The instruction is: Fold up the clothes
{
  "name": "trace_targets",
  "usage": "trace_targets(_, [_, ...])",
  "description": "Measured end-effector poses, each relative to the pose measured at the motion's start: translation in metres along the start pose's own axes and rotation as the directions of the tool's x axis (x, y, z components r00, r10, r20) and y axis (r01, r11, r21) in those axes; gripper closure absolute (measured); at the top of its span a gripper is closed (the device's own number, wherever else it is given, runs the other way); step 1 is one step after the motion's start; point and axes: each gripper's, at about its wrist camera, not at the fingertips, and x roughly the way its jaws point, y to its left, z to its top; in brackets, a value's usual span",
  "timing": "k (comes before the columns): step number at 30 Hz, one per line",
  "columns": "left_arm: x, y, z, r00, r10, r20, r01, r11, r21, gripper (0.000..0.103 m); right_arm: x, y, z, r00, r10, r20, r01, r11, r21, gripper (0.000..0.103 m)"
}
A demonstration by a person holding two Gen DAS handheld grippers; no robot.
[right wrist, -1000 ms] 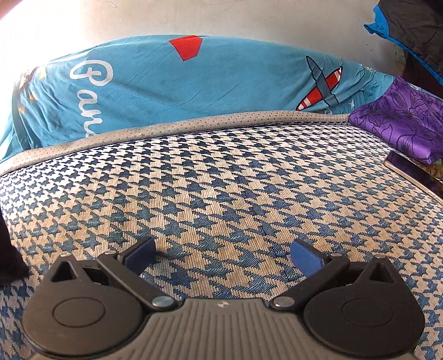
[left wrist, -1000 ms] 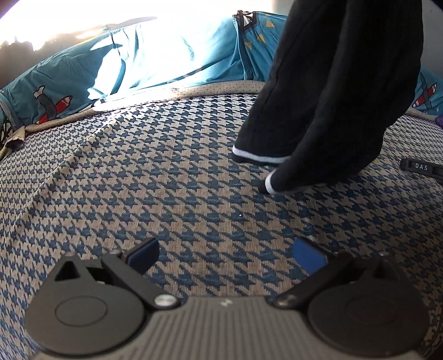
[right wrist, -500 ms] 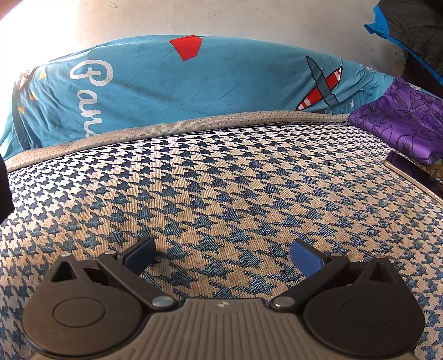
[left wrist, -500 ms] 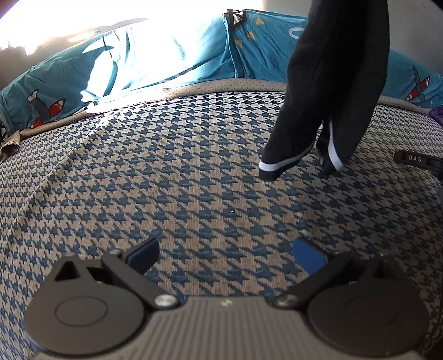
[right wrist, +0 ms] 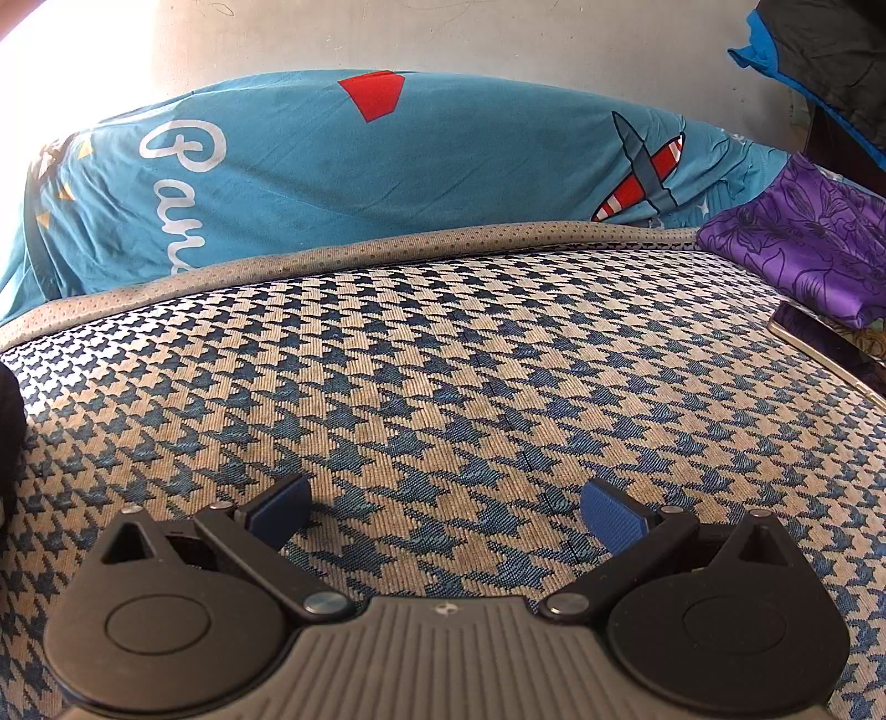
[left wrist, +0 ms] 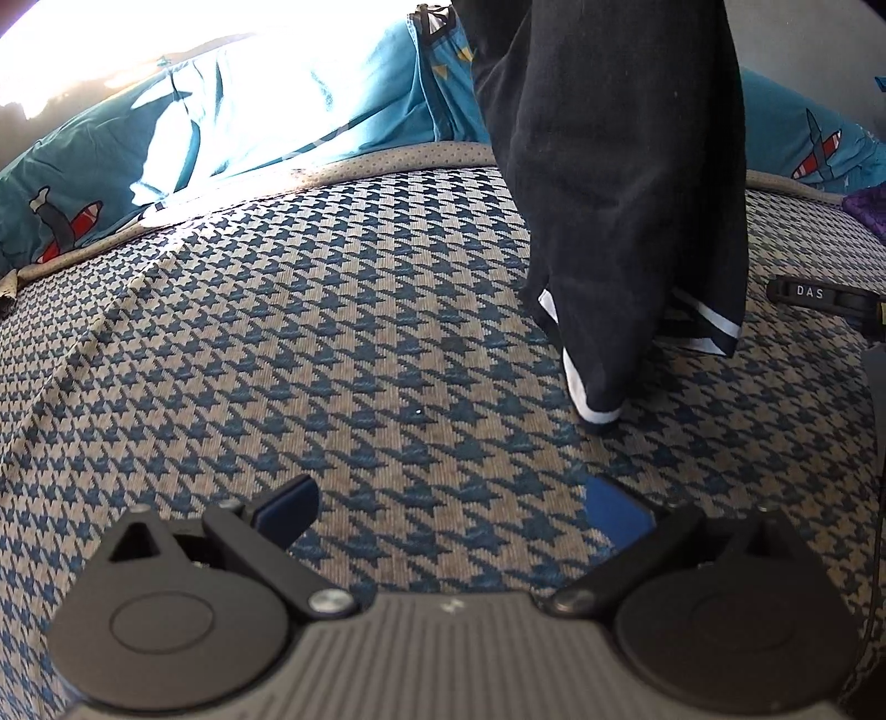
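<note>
Coarse woven houndstooth cover (right wrist: 443,360), matt, ribbed weave, soft matt black garment (left wrist: 620,183) with smooth white trim, smooth teal printed sheet (right wrist: 387,177), left gripper (left wrist: 451,509) matt black plastic, ridged grey housing, textured blue pads (left wrist: 617,518), metal pivot pins

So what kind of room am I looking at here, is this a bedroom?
Probably a bedroom or living space at home: a houndstooth-covered mattress or couch seat, teal airplane-print bedding bunched against a plain wall, and a black garment hanging over the surface.
</note>
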Motion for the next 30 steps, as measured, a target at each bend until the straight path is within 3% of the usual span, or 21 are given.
trace_targets(30, [0.0097, -0.0042, -0.0048, 1.0, 0.007, -0.029, -0.007, 1.0, -0.001, 0.0, 0.0015, 0.0008, 0.0012, 1.0, -0.001, -0.001, 0.001, 1.0, 0.001, 0.0])
